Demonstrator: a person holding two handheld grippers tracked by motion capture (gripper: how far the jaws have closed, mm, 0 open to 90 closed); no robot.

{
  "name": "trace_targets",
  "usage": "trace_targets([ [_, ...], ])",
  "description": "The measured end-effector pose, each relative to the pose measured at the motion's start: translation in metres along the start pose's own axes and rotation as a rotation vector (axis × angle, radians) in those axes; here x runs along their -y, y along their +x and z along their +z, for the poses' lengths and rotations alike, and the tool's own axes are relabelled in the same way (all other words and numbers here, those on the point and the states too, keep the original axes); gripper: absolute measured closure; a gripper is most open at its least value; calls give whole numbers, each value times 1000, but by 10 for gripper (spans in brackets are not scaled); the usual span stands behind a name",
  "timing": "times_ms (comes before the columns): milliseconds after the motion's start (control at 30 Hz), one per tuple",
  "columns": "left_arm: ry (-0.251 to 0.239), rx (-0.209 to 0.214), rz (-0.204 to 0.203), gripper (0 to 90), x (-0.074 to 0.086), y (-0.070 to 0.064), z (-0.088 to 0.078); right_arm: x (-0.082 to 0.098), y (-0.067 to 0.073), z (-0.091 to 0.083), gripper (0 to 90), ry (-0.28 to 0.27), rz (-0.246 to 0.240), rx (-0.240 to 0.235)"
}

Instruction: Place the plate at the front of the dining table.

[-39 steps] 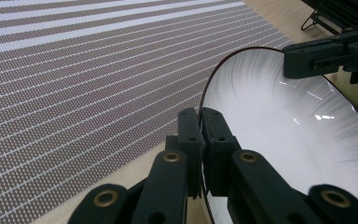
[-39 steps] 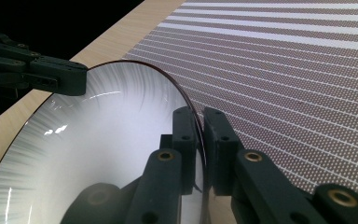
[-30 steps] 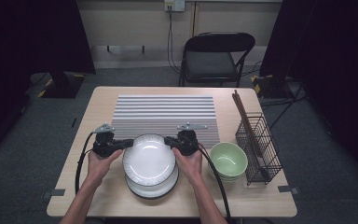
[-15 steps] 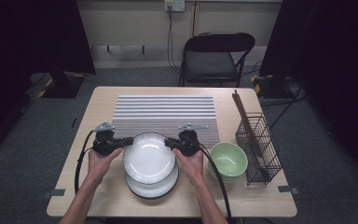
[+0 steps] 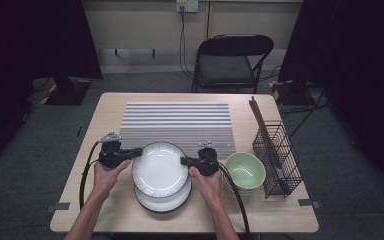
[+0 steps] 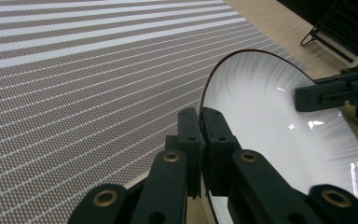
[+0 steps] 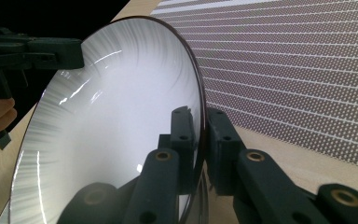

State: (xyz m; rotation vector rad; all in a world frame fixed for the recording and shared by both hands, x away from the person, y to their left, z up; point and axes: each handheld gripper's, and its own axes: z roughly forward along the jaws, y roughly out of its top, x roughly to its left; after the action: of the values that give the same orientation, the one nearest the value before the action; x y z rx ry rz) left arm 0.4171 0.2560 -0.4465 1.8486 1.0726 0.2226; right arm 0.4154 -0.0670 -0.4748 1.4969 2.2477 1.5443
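Note:
A white plate with a dark rim [image 5: 160, 167] is held a little above a second white plate [image 5: 162, 202] that lies on the table near the front edge. My left gripper [image 5: 139, 151] is shut on the upper plate's left rim, which sits pinched between its jaws in the left gripper view [image 6: 200, 114]. My right gripper [image 5: 184, 161] holds the opposite rim; its jaws have just been closing with the rim between them [image 7: 199, 114]. Each gripper view shows the other gripper across the plate [image 6: 270, 107], [image 7: 121, 107].
A striped grey mat [image 5: 177, 122] covers the middle of the table behind the plates. Green bowls [image 5: 245, 170] are stacked right of my right hand. A black wire basket [image 5: 276, 152] with brown chopsticks [image 5: 262, 127] stands at the right edge. A black chair [image 5: 232, 55] is beyond the table.
My right gripper has shifted a little toward the near edge along the plate's right rim. The left gripper and the plate have stayed about where they were.

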Motion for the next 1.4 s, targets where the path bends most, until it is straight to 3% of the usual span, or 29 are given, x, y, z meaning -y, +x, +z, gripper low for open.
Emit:
trace_targets([
  [133,-16,17,-37,869,4,2,-2,0,-1,1,842,-16,4,-4],
  [300,-8,-4,-36,860,6,-1,-6,0,-1,2,848,-29,6,-7],
  [433,-21,8,-52,845,6,-1,-16,0,-1,2,848,-28,-1,-8],
  [767,20,-19,-40,757,21,-9,-26,0,-1,2,849,-31,-9,-5],
  [967,40,-15,-89,715,36,-12,-26,0,-1,2,849,-33,-15,-6],
  [1033,43,-24,-109,711,36,-13,-26,-1,-1,2,849,-32,-15,-6],
  [1167,49,-2,-111,758,36,-13,-25,-1,-1,2,849,-32,-17,-6],
  [1400,64,-9,-108,776,31,-12,-20,-1,0,2,850,-35,-19,1],
])
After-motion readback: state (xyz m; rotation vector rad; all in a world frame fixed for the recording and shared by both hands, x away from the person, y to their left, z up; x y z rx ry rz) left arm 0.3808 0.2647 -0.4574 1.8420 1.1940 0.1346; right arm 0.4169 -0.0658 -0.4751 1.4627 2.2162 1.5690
